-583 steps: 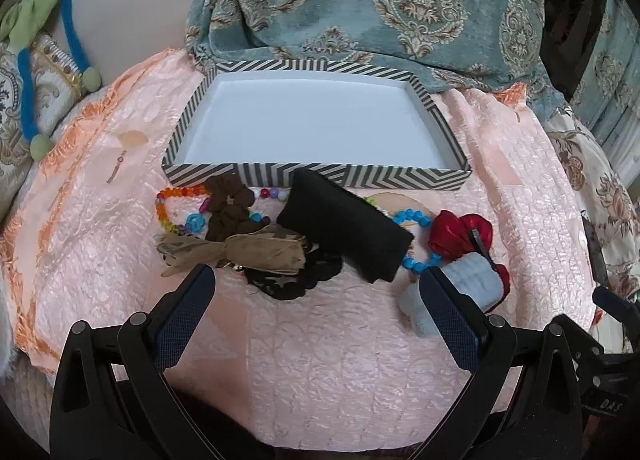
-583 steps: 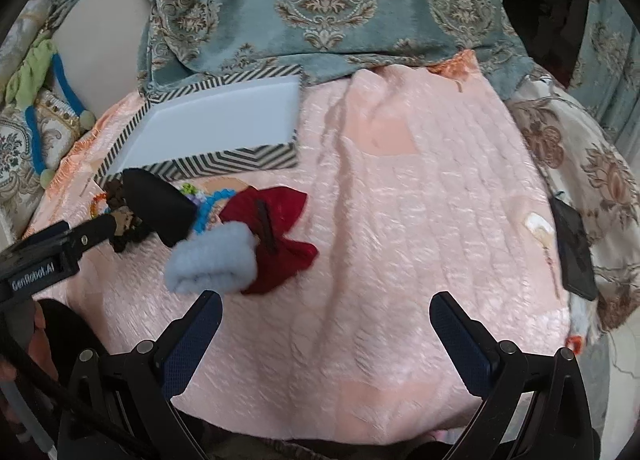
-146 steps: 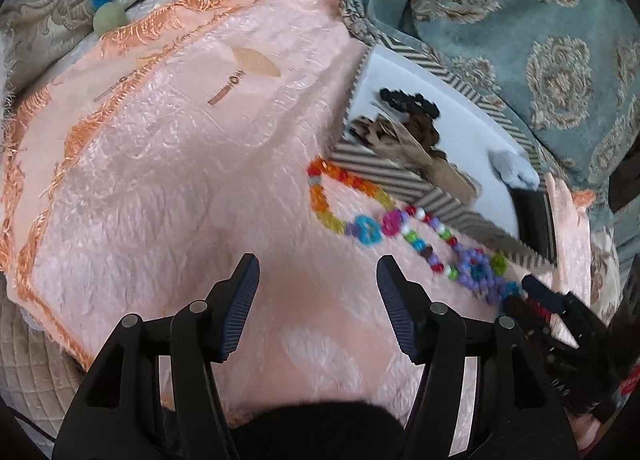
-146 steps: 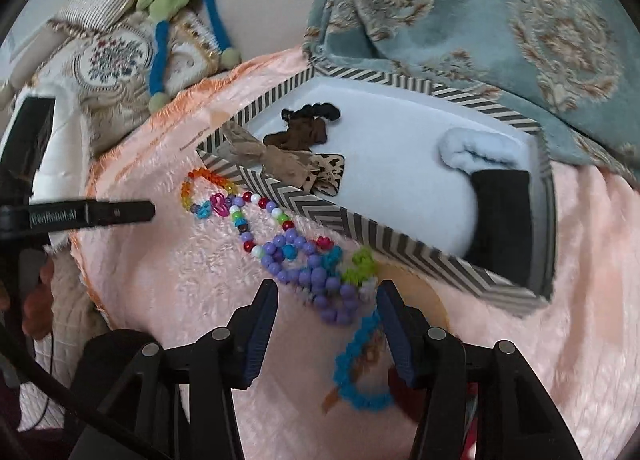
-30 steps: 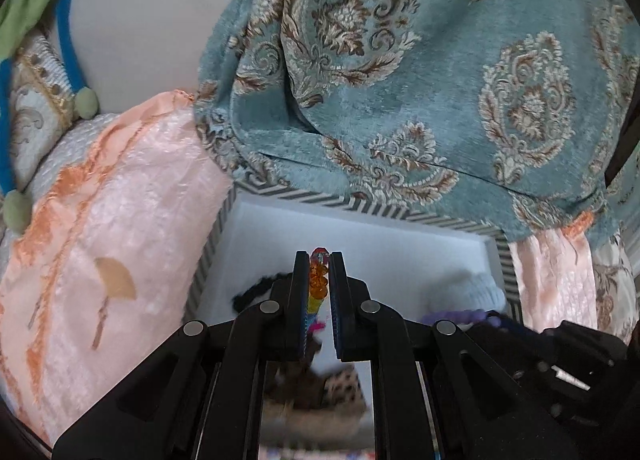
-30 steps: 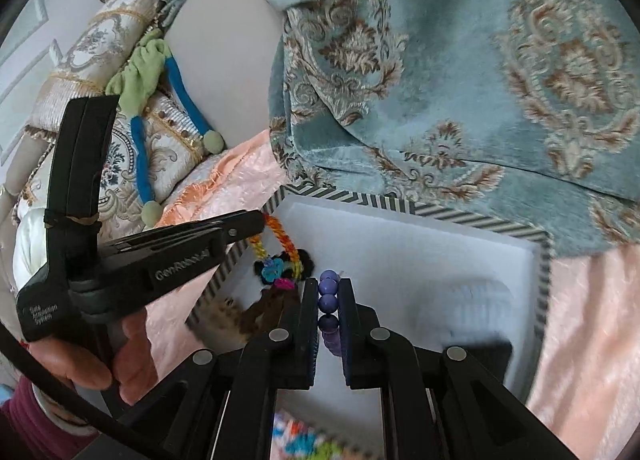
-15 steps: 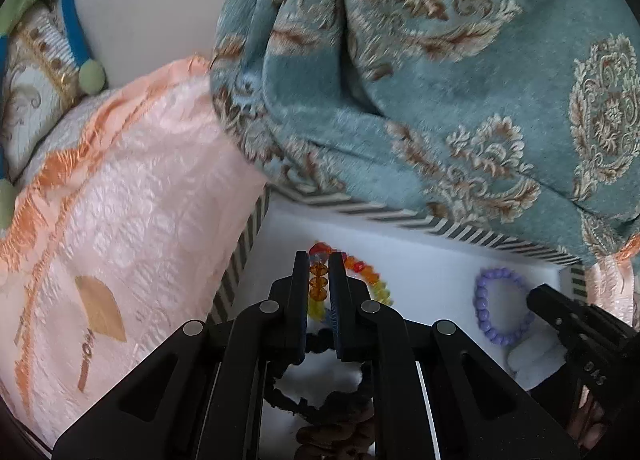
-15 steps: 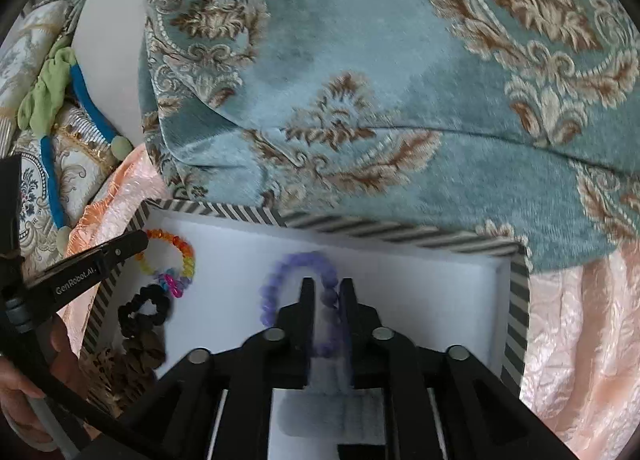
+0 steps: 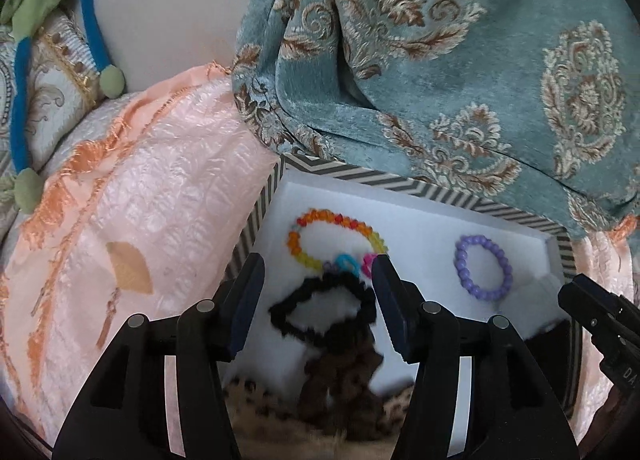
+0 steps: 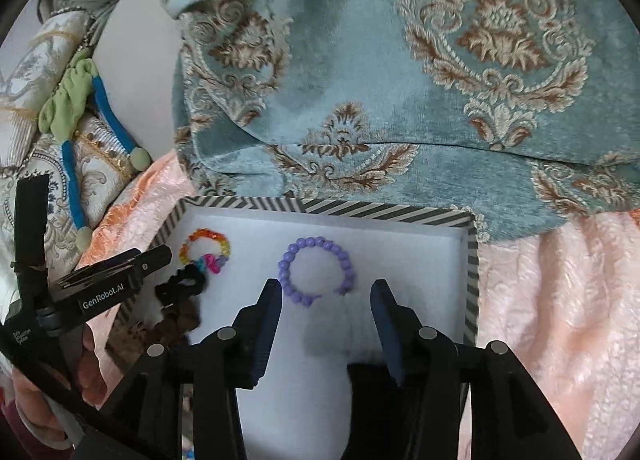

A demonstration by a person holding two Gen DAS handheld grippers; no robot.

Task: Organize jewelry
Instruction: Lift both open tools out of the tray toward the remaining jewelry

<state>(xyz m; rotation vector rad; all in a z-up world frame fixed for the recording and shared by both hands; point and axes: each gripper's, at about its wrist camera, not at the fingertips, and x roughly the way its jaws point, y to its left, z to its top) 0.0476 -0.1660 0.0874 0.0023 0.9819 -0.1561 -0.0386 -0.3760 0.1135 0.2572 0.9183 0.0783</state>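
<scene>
A white tray with a striped rim (image 9: pixel 400 183) (image 10: pixel 360 208) lies on the pink cloth. In it lie a multicoloured bead bracelet (image 9: pixel 335 238) (image 10: pixel 205 246) at the far left and a purple bead bracelet (image 9: pixel 483 272) (image 10: pixel 317 268) near the middle. My left gripper (image 9: pixel 316 272) is open and empty just above the multicoloured bracelet and a black scrunchie (image 9: pixel 322 306). My right gripper (image 10: pixel 326 294) is open and empty just in front of the purple bracelet. A brown scrunchie (image 9: pixel 340 376) lies nearer in the tray.
A teal patterned blanket (image 9: pixel 460 59) (image 10: pixel 400 59) hangs over the tray's far edge. The pink cloth (image 9: pixel 140 227) (image 10: pixel 560 320) spreads to both sides. A cushion with blue and green cord (image 9: pixel 24 99) sits at the far left. A leopard-print item (image 9: pixel 256 400) lies at the tray's near end.
Both grippers have opened and let go of their bracelets. The multicoloured and the purple bracelet now lie flat in the tray, and both grippers have drawn back a little.
</scene>
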